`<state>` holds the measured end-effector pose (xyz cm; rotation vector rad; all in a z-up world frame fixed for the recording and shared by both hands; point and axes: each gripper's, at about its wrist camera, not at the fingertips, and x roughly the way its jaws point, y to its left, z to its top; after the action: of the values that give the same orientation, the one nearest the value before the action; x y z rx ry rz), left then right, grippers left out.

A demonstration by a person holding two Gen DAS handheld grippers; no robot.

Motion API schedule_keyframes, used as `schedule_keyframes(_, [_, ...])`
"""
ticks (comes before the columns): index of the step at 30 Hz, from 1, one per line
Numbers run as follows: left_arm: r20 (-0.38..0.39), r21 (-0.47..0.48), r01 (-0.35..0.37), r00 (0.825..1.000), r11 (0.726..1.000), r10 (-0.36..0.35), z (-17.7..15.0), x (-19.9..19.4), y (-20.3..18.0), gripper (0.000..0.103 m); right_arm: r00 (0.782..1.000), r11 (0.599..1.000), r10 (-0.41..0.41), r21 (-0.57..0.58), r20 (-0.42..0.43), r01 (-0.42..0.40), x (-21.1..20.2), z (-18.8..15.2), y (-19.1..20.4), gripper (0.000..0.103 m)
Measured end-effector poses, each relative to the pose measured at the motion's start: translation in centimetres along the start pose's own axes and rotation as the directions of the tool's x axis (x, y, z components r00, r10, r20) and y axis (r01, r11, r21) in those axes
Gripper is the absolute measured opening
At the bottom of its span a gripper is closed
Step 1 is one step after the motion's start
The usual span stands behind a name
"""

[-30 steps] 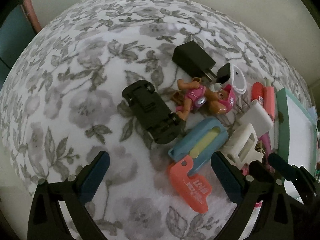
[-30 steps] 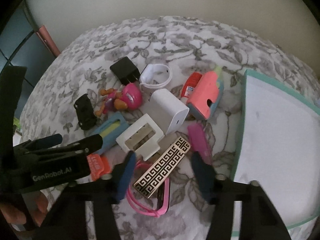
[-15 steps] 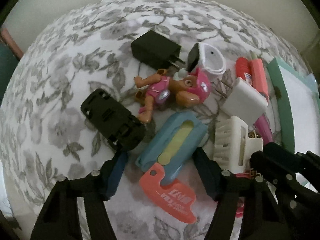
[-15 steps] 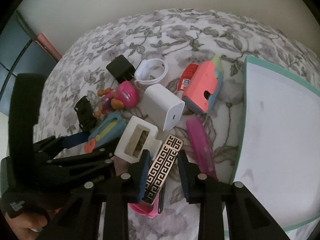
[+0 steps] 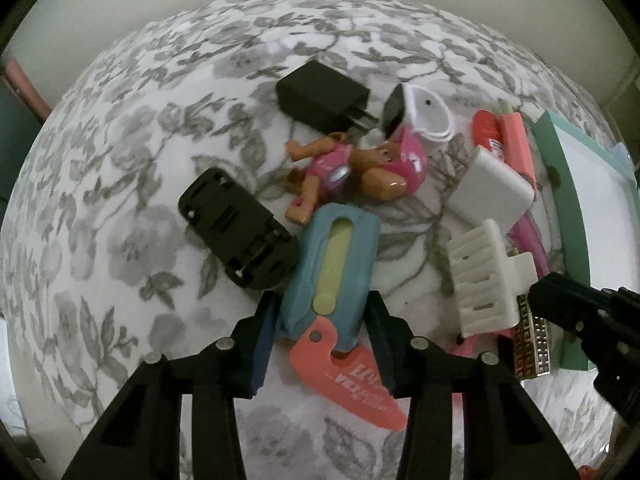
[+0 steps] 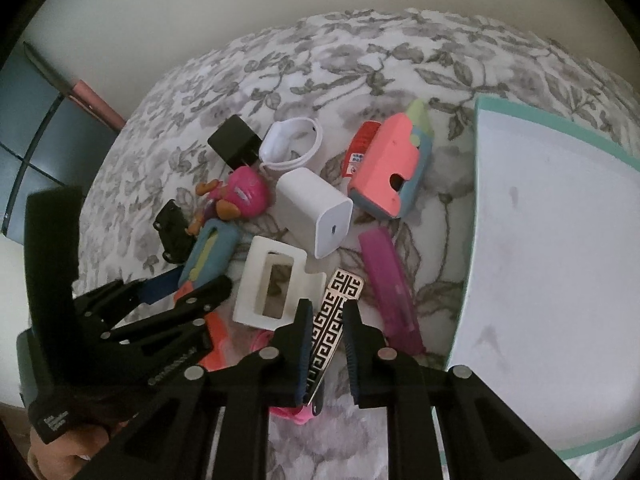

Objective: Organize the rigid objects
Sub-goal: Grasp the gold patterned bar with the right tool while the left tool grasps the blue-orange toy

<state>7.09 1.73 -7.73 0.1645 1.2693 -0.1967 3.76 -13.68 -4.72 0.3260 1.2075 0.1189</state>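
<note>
Down close, the right gripper (image 6: pixel 326 322) pinches a patterned clip (image 6: pixel 330 320). Beside it, the left gripper (image 5: pixel 322 320) is closing around a blue toy (image 5: pixel 334 264). Farther right, a green-edged tray (image 6: pixel 532 114) sits on the flowery cloth (image 5: pixel 120 184).

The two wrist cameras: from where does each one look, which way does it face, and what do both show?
Left wrist: on the left gripper, looking steeply down; its jaws are closing around the blue cutter.
Right wrist: on the right gripper, looking steeply down; shut on the patterned clip, hand in the corner.
Shared: blue cutter, white clip, white charger.
</note>
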Motion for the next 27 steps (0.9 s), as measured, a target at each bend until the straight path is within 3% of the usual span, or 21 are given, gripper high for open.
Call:
schedule_keyframes(9, [0.003, -0.005, 0.0, 1.0, 1.0, 0.0, 0.1, 0.1, 0.3, 0.046, 1.0, 1.0, -0.001, 0.025, -0.001, 0.001, 0.0, -0.1, 0.0, 0.02])
schedule_keyframes(13, [0.004, -0.006, -0.001, 1.0, 1.0, 0.001, -0.1, -0.1, 0.2, 0.046, 1.0, 0.999, 0.003, 0.048, -0.024, -0.002, 0.1, -0.2, -0.3, 0.034])
schedule_keyframes(24, [0.005, -0.001, -0.007, 1.0, 1.0, 0.007, -0.1, 0.0, 0.2, 0.046, 0.997, 0.999, -0.036, -0.008, -0.067, 0.035, 1.7, -0.7, 1.4, 0.036])
schedule_keyframes(27, [0.005, -0.002, -0.01, 1.0, 1.0, 0.01, -0.2, 0.0, 0.1, 0.047, 0.998, 1.0, -0.008, 0.021, -0.066, 0.01, 2.1, -0.6, 1.0, 0.035])
